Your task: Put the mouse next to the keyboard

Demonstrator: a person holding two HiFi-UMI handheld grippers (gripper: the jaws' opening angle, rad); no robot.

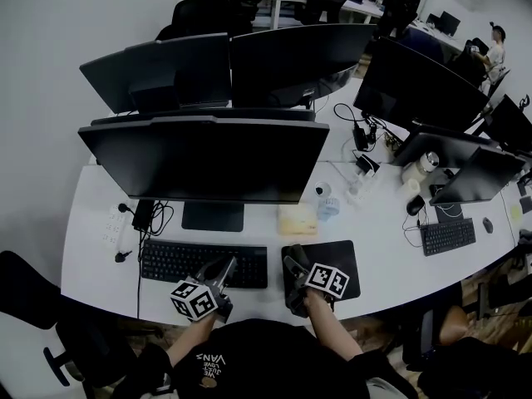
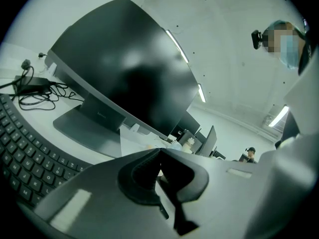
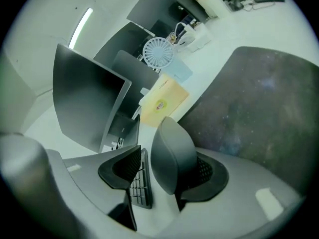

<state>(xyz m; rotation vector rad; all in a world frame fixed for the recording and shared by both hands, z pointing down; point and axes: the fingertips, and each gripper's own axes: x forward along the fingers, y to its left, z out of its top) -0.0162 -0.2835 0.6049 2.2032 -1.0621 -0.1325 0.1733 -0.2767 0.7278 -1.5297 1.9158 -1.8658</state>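
A grey mouse stands on edge between the jaws of my right gripper. It leans on the right-hand pad, and a gap shows between it and the left-hand pad, so the gripper is open. In the head view the right gripper is over the left edge of the black mouse pad, just right of the black keyboard, and hides the mouse. My left gripper hovers over the keyboard's right part. In its own view the left gripper has its tips together and empty, with keyboard keys at the left.
A large monitor on its stand rises right behind the keyboard. A yellow box and a small fan sit behind the mouse pad. A power strip with cables lies far left. Another keyboard lies far right.
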